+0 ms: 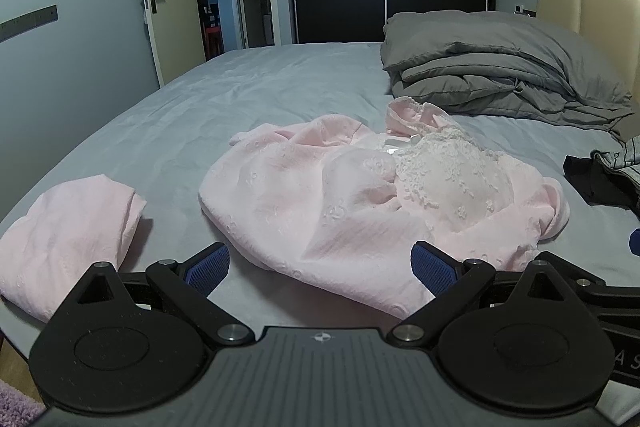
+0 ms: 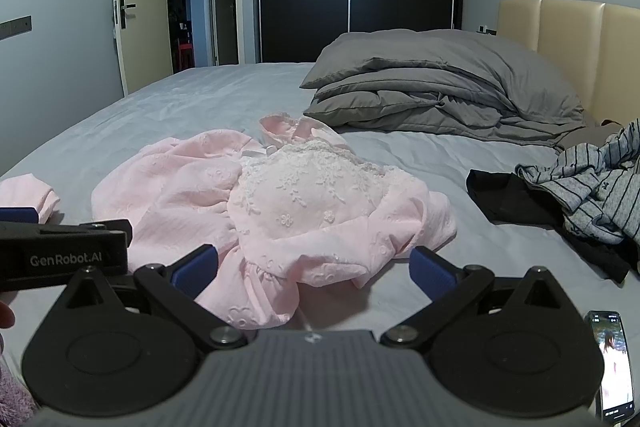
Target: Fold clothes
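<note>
A crumpled pink dress with a white lace bodice (image 1: 360, 187) lies in a heap on the grey bed sheet (image 1: 240, 87); it also shows in the right wrist view (image 2: 280, 203). A folded pink garment (image 1: 68, 239) lies to its left near the bed edge, also seen in the right wrist view (image 2: 28, 195). My left gripper (image 1: 320, 265) is open and empty, its blue pads straddling the dress's near hem. My right gripper (image 2: 314, 267) is open and empty just before the dress. The left gripper's body (image 2: 60, 251) shows at the right view's left edge.
A folded grey duvet (image 2: 440, 91) lies at the back by the beige headboard (image 2: 580, 39). A striped grey garment (image 2: 592, 187) on a black garment (image 2: 516, 203) lies at the right. A lit phone (image 2: 614, 367) lies at the near right. A dark wardrobe and open door stand behind.
</note>
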